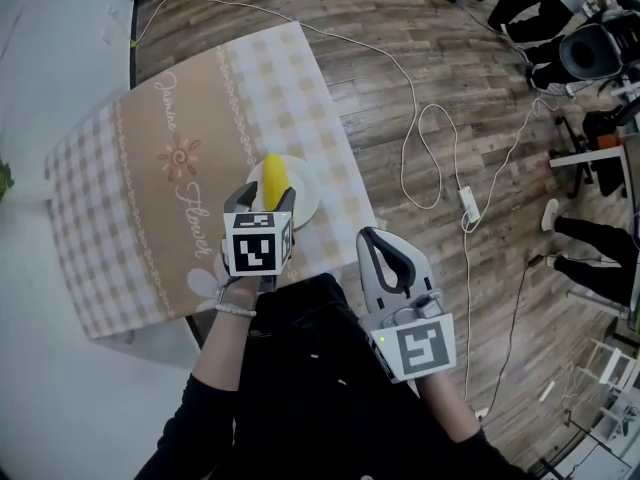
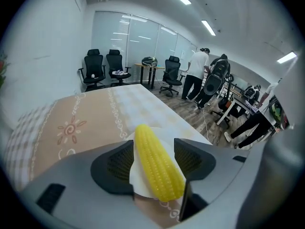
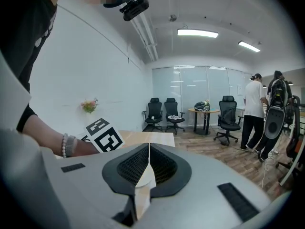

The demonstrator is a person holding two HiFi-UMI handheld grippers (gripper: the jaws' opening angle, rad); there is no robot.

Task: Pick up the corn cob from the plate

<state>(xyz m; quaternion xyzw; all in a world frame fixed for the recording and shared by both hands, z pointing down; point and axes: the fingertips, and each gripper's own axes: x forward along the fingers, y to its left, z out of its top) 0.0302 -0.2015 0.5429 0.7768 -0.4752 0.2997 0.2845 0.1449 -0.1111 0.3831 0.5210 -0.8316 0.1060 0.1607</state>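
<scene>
The table (image 1: 150,218) carries a white plate (image 1: 308,200) close to its near right corner. The left gripper (image 1: 264,204) tilts down over that plate, far nearer to it than the right gripper (image 1: 378,243) (jaws pressed together on nothing, held off the table by the person's body). The corn (image 2: 153,151) lies on the plate with its long axis running almost straight away from the left gripper, slightly slanted. The wide-spread jaws straddle its near half, one on each flank, gripping nothing yet. Plate shows between the corn and the left-hand pad (image 2: 119,163); the other pad sits just beside the kernels, probably not touching. The coming move looks like a squeeze across the cob's width.
</scene>
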